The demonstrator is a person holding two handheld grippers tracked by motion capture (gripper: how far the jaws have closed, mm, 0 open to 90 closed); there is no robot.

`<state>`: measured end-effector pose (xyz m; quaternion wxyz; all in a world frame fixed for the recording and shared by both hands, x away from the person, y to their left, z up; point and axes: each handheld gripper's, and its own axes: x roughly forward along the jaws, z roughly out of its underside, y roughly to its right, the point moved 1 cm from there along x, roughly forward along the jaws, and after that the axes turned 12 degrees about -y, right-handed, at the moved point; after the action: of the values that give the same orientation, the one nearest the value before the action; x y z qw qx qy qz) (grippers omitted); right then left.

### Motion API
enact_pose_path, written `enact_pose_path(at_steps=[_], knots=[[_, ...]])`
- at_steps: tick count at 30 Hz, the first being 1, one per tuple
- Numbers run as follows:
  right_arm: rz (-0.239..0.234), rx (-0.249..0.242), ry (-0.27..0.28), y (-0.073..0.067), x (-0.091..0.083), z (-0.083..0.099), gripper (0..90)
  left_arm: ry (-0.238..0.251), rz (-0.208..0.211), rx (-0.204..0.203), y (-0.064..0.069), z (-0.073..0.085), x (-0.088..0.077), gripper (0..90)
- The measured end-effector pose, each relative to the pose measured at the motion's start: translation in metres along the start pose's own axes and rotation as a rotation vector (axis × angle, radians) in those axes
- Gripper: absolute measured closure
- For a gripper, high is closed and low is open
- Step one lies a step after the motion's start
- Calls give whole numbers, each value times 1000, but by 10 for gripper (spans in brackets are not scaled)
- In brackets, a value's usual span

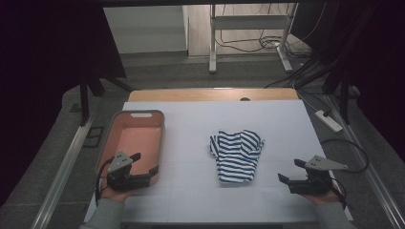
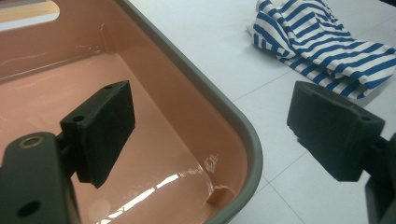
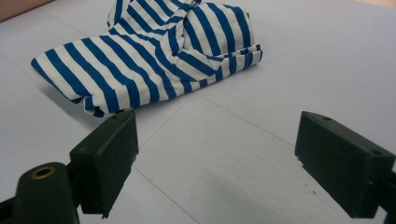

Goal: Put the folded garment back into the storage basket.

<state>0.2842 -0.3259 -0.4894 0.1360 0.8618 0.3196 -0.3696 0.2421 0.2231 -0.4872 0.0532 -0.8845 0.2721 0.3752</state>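
Observation:
A crumpled blue-and-white striped cloth [image 1: 237, 154] lies in the middle of the white table [image 1: 200, 119]. A pink bin with a grey rim [image 1: 162, 131] stands at the left, nothing inside it. My left gripper [image 1: 145, 163] hovers open over the bin's near right corner, one jaw above the pink floor and the other outside the rim [image 2: 243, 126]; the cloth [image 2: 322, 42] lies far off to its upper right. My right gripper [image 1: 292, 171] is open near the table's front right, its jaws wide apart above bare table [image 3: 289, 51], with the cloth [image 3: 154, 60] just ahead and to the left.
A white-framed stand [image 1: 248, 28] and loose cables [image 1: 267, 43] are on the floor beyond the table. A power strip [image 1: 328, 120] lies off the table's right edge. Metal rails [image 1: 67, 162] run along both sides.

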Motion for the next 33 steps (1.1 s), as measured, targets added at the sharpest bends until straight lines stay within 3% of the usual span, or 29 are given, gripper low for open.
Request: enact_pose_path(at_steps=[15,33], knots=[[-1,-19,2,-1,-1,-1,143,29,3,9,9,-12,-2,152],[-3,-30,1,-1,0,-1,144,31,27,31,22,-27,4,152]])
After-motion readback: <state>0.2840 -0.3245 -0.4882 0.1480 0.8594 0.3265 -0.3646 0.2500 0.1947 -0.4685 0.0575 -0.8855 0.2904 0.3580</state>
